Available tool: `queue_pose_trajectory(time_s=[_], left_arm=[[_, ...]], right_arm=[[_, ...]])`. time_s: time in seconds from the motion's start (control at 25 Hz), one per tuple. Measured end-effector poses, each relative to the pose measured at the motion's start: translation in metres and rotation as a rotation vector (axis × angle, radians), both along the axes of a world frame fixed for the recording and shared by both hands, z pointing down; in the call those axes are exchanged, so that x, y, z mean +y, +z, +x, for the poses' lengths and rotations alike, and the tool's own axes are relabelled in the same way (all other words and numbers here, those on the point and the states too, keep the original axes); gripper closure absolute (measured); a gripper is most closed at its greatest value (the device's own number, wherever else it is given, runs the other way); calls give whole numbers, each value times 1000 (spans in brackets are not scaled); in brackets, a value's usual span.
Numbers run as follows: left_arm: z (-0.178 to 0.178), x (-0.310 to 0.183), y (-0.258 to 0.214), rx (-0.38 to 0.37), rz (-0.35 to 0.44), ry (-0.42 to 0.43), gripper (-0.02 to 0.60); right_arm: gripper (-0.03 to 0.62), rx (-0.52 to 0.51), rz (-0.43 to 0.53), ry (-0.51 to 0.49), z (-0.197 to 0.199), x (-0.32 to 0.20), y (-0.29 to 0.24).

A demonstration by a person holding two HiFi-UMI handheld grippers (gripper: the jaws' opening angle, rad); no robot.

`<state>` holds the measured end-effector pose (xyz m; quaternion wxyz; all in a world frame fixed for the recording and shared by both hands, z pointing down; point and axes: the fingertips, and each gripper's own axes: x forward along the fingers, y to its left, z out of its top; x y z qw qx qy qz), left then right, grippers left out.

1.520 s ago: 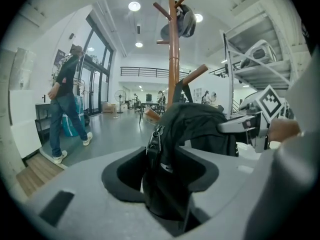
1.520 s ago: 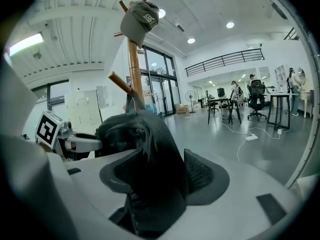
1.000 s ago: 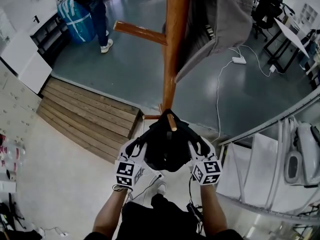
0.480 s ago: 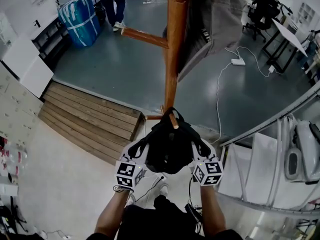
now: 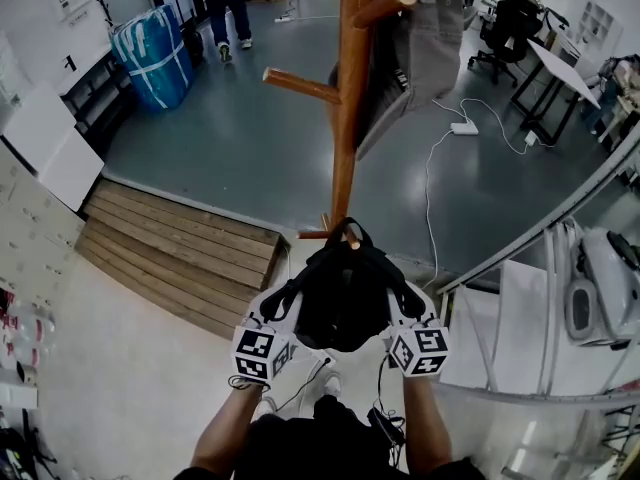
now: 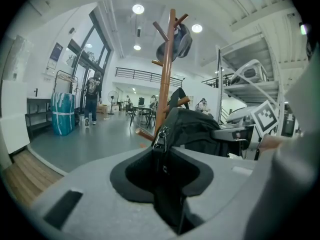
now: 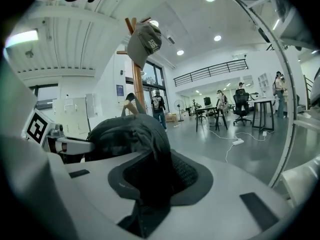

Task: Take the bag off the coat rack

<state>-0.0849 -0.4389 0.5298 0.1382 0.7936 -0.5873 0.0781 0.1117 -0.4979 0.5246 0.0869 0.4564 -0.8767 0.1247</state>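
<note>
A black bag (image 5: 342, 293) hangs by its top loop from a low peg (image 5: 349, 236) of the wooden coat rack (image 5: 346, 118). My left gripper (image 5: 283, 303) is shut on the bag's left side, with a zipped edge (image 6: 160, 139) pinched between its pads. My right gripper (image 5: 402, 298) is shut on the right side, and black fabric (image 7: 145, 154) fills its jaws. In the left gripper view the bag (image 6: 197, 129) bulges just ahead, with the rack (image 6: 165, 84) behind it. Higher pegs carry a grey cap (image 7: 145, 41).
A wooden step platform (image 5: 170, 238) lies to the left of the rack's foot. On the right stands a metal shelf frame (image 5: 520, 268). A white cable with a power strip (image 5: 462, 128) runs over the grey floor. A person (image 5: 225, 3) and a blue wrapped bundle (image 5: 155, 43) are far back.
Both grippers have stayed at the bag's sides and sit slightly lower in the head view. The view has tilted up, so more of the rack shows. The person at the back has walked farther off.
</note>
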Motion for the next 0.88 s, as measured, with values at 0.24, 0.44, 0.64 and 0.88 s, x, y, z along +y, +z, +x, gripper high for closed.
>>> queue_pose_trajectory(time_s=[0.24, 0.44, 0.64, 0.88], left_arm=[[5, 20, -11, 13, 18, 55, 486], [13, 41, -17, 22, 32, 104, 486], [10, 71, -19, 38, 34, 140, 486], [-6, 121, -14, 66, 14, 173, 486]], right_arm=[[496, 0, 11, 53, 7, 32, -13], [497, -1, 12, 97, 17, 62, -17], [497, 7, 9, 122, 16, 99, -22], [497, 10, 6, 147, -1, 152, -21]])
